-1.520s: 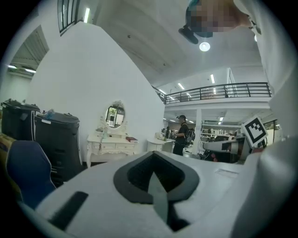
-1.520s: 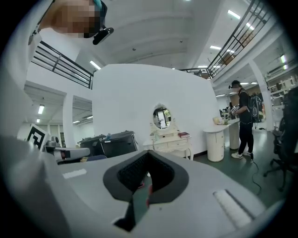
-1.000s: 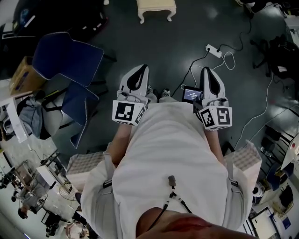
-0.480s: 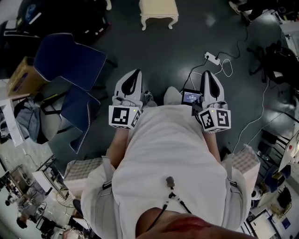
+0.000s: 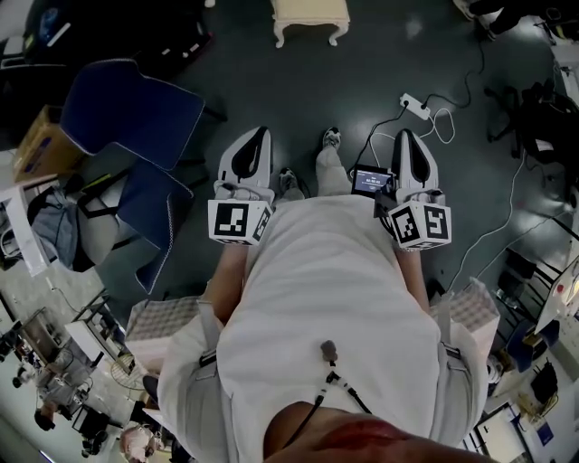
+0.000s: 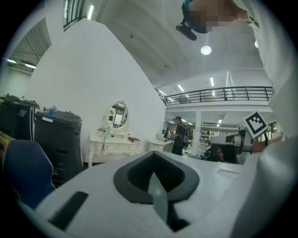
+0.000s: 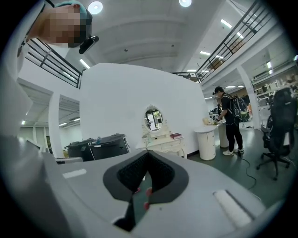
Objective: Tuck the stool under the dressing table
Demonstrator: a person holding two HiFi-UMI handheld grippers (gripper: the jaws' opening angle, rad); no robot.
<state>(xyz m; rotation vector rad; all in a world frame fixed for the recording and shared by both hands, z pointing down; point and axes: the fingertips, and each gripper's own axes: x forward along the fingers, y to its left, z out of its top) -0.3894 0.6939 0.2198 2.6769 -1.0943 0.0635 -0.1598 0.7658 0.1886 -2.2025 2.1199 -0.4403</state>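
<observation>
Stool (image 5: 310, 16) stands on the dark floor (image 5: 271, 90), well ahead of the left tongs (image 5: 252, 146) and right tongs (image 5: 410, 152), both pinched together and empty. It looks rigid and fairly light; I'd grip the seat frame at both sides, not the curved legs.

White top (image 5: 335, 298); checked sleeves (image 5: 167, 321), seemingly; grey clip (image 5: 332, 349), black cable (image 5: 336, 387) at chest; pale trainers (image 5: 331, 137)

The dark floor (image 5: 262, 86) bore a cream stool (image 5: 310, 13), a white power strip (image 5: 414, 106) with cables, and blue chairs (image 5: 136, 110)
</observation>
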